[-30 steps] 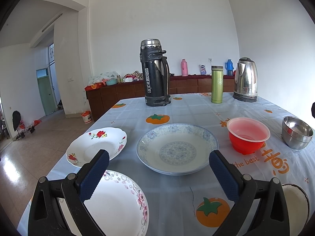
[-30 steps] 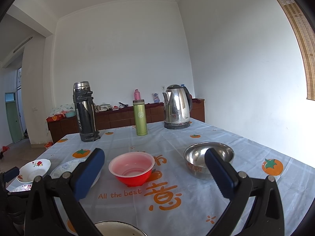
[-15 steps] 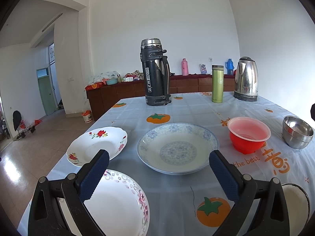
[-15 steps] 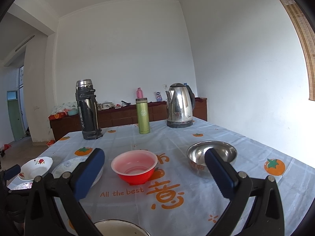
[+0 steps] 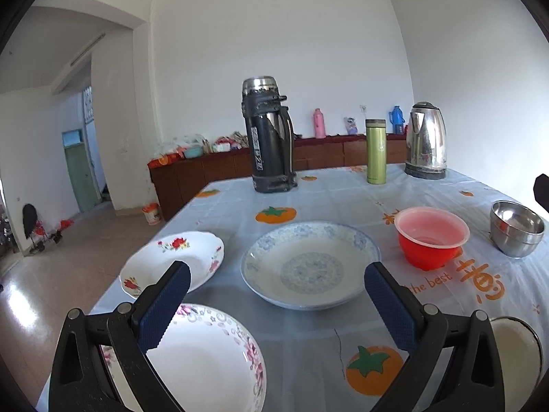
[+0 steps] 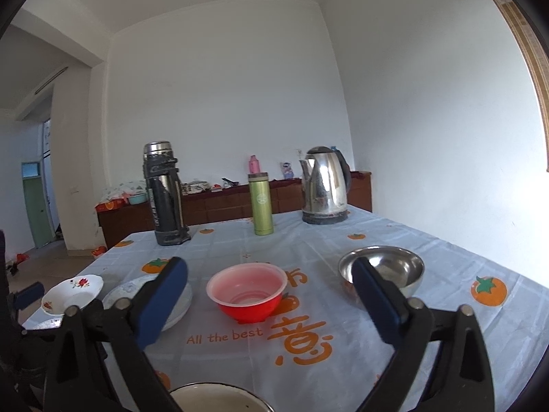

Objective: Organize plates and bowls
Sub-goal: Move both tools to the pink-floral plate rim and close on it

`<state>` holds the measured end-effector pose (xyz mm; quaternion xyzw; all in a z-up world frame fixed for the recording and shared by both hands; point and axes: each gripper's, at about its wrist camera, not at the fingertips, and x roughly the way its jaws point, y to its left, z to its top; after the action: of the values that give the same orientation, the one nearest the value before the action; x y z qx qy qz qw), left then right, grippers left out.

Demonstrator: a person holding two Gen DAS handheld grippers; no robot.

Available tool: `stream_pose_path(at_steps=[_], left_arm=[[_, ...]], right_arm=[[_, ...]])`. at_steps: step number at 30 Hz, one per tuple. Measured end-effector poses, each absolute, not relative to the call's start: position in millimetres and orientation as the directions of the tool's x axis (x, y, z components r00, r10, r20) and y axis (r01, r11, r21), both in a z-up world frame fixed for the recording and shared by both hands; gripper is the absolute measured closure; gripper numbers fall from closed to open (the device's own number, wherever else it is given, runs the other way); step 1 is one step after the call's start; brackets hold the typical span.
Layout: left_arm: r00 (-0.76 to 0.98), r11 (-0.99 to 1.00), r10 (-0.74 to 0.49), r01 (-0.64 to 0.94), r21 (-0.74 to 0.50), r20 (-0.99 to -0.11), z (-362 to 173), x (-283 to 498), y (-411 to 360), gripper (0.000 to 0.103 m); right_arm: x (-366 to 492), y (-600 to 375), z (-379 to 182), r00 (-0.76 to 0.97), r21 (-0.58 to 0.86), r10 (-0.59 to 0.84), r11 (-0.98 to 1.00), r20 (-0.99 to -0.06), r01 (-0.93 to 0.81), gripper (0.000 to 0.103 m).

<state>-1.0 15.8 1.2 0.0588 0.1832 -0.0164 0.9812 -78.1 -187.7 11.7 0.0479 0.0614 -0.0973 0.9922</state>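
Observation:
A blue-patterned plate [image 5: 310, 264] lies mid-table, ahead of my open, empty left gripper [image 5: 274, 304]. A red-rose plate [image 5: 173, 261] lies to its left and a pink-flowered plate [image 5: 206, 364] lies under the left finger. A red bowl [image 5: 430, 237] and a steel bowl [image 5: 516, 228] stand to the right. In the right wrist view my open, empty right gripper [image 6: 269, 304] hovers above the table before the red bowl [image 6: 247, 292], with the steel bowl [image 6: 382, 269] behind its right finger. A white enamel bowl [image 6: 219, 396] sits at the near edge and also shows in the left wrist view [image 5: 514, 346].
A black thermos [image 5: 269, 139], a green flask [image 5: 375, 151] and a steel kettle [image 5: 425, 140] stand at the table's far side. The table's left edge [image 5: 137, 261] drops to the floor. A brown cabinet [image 5: 212, 171] runs along the back wall.
The right gripper has shifted so the table scene sits lower and further right in its view. The left gripper has barely moved. No dish has moved.

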Motion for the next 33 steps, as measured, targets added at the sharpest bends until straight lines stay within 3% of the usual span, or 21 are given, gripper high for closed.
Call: stream_pose_path(at_steps=[3, 11, 17, 25, 28, 30, 33], left_arm=[[0.918, 0.993, -0.042, 0.083, 0.088, -0.395, 1.6, -4.8, 28.9, 0.001], [0.907, 0.993, 0.05, 0.001, 0.122, -0.419, 10.7, -17.1, 89.0, 0.001], [0.892, 0.986, 0.13, -0.069, 0.154, -0.433, 13.3, -20.4, 132.9, 0.001], [0.821, 0.988, 0.157, -0.127, 0.092, -0.549, -4.7, -8.5, 194.9, 0.001], [0.782, 0.991, 0.132, -0.106, 0.078, -0.609, -15.1, -0.7, 203.3, 0.009], [0.758, 0.994, 0.113, -0.081, 0.079, -0.643, -21.2, 3.8, 205.1, 0.021], [0.722, 0.998, 0.061, -0.042, 0.045, -0.689, -29.8, 7.7, 205.5, 0.027]], right_arm=[[-79.4, -182.3, 12.9, 0.979, 0.07, -0.165, 0.982, -0.12, 0.174, 0.016], [-87.6, -151.3, 19.7, 0.991, 0.151, -0.021, 0.988, -0.131, 0.041, 0.017], [-73.0, -96.7, 13.0, 0.963, 0.139, 0.159, 0.982, -0.218, -0.13, 0.018], [-43.7, -39.3, -12.4, 0.855, 0.177, 0.325, 0.945, -0.404, -0.275, 0.036], [-30.7, -25.7, -22.2, 0.811, 0.183, 0.342, 0.94, -0.475, -0.289, 0.046], [-24.8, -24.7, -28.4, 0.782, 0.202, 0.35, 0.937, -0.515, -0.287, 0.054], [-19.5, -27.3, -37.5, 0.748, 0.236, 0.366, 0.93, -0.554, -0.28, 0.056]])
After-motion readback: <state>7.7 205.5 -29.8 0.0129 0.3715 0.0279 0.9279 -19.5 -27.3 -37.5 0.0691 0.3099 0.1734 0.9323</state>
